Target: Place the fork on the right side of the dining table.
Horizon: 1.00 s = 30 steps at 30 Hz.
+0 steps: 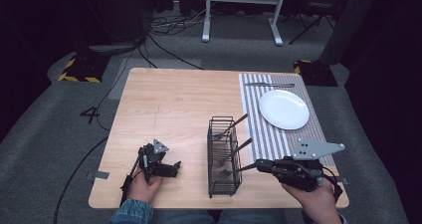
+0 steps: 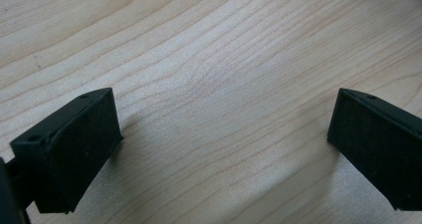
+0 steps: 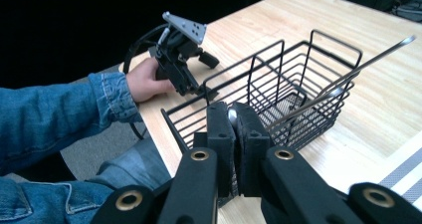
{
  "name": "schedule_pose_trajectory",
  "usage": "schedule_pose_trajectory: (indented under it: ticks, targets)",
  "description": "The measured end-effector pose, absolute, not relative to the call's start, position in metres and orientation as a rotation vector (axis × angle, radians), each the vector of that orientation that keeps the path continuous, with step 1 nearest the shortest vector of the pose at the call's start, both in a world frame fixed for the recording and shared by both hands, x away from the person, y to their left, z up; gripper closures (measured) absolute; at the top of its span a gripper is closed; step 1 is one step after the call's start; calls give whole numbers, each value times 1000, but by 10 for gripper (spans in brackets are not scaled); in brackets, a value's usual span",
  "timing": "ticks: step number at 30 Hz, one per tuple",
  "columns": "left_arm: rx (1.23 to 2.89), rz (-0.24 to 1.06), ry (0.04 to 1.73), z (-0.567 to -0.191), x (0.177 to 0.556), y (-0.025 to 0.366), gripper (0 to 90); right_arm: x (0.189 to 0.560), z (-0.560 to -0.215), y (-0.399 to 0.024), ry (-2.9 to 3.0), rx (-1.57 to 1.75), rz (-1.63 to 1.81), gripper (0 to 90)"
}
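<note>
A black wire basket (image 1: 222, 157) stands on the wooden table (image 1: 169, 104) near the front edge, with metal utensils leaning in it. My right gripper (image 1: 259, 165) is at the basket's right side, shut on the handle of one utensil (image 1: 245, 168) whose other end reaches down into the basket. In the right gripper view the silver handle tip (image 3: 232, 115) shows between the pressed pads (image 3: 219, 129). Another utensil (image 3: 343, 79) leans across the basket (image 3: 278, 79). My left gripper (image 1: 171, 168) rests open on the table left of the basket, with bare wood between its jaws (image 2: 224, 139).
A striped placemat (image 1: 251, 97) lies on the table's right side with a white plate (image 1: 283, 109) on it and a knife (image 1: 268, 85) at its far end. Two more utensil handles (image 1: 238, 122) stick out of the basket toward the mat.
</note>
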State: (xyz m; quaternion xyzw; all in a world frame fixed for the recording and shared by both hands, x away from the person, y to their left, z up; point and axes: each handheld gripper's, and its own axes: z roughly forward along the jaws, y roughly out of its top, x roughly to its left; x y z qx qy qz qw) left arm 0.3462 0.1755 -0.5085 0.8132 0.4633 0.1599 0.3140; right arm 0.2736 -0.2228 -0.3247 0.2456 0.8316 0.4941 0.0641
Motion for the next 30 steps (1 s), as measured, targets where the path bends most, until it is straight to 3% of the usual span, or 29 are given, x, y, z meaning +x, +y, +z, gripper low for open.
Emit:
schedule_pose_trajectory:
  ticks: [30]
  targets:
    - [2146,419,1218,-508,347,175,3,258,-266,-281,2316,733,1618,868]
